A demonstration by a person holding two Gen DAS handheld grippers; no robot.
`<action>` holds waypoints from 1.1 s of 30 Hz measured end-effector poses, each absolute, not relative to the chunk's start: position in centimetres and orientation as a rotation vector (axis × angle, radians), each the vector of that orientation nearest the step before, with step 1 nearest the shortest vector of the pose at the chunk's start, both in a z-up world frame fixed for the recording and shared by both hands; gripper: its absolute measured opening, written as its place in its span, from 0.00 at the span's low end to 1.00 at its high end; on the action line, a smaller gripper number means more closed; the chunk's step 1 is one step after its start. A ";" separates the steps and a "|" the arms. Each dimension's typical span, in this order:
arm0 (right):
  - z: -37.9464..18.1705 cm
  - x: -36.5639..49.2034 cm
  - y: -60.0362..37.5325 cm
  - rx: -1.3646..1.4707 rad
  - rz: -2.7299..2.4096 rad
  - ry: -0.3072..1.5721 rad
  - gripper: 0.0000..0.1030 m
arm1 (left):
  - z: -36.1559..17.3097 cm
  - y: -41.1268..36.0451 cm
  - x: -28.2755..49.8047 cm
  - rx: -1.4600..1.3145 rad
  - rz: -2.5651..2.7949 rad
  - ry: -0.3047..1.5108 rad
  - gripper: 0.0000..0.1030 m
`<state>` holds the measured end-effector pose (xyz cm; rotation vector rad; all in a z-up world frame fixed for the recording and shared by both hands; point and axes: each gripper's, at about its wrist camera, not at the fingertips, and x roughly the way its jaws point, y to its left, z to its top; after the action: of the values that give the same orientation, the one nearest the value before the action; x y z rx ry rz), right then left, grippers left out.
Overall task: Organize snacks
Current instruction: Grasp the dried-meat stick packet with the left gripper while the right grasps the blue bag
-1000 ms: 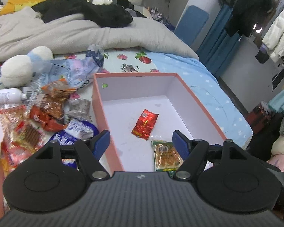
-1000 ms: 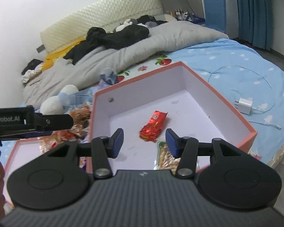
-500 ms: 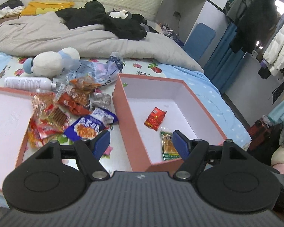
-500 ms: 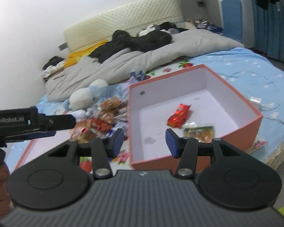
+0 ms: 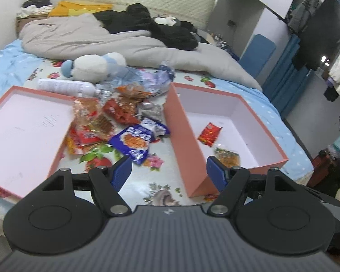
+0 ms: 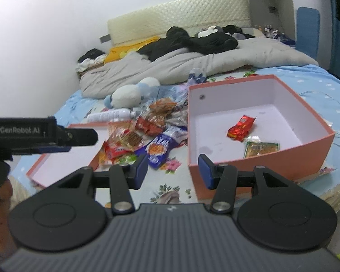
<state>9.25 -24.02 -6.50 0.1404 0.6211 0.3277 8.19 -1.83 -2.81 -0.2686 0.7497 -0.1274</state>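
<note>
Pulling back from the box, I hold my left hand-held gripper with its jaws wide and nothing between them, and my right hand-held gripper with a narrower gap, also empty. A second ago both hung right over the deep pink box; now they sit nearer the bed's front edge, and the snack pile on the flowered bed sheet has come into plain view between that box and the shallow pink lid to its left. I judge the last drop is done and the next pick is due. Two packets lie in the box: a red packet and a clear packet of something orange. Nearest my left jaws is a blue packet, its print too blurred to read. The only legible writing is "GenRobot.AI" on my left gripper's side, seen from the right wrist.
</note>
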 end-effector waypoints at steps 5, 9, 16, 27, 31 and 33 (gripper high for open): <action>-6.6 10.1 -23.2 0.161 0.335 0.638 0.50 | -2.7 -0.3 7.3 -0.279 -0.087 0.741 0.75; -6.3 10.6 -22.0 0.171 0.366 0.652 0.50 | -3.0 0.7 7.4 -0.294 -0.065 0.747 0.74; -6.0 11.6 -20.3 0.154 0.393 0.656 0.50 | -3.0 1.6 8.4 -0.293 -0.045 0.760 0.75; -8.2 15.3 -17.2 0.123 0.372 0.699 0.50 | -6.0 4.0 12.3 -0.297 -0.006 0.843 0.74; -9.0 17.3 -15.8 0.094 0.369 0.713 0.50 | -7.6 5.8 14.6 -0.321 0.013 0.874 0.74; -9.7 18.6 -15.3 0.085 0.370 0.729 0.50 | -8.5 6.9 15.9 -0.340 0.023 0.883 0.74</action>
<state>18.55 -15.26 -9.68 0.0845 0.7294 0.3698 15.94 6.86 -8.54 -0.3397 0.8832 0.0232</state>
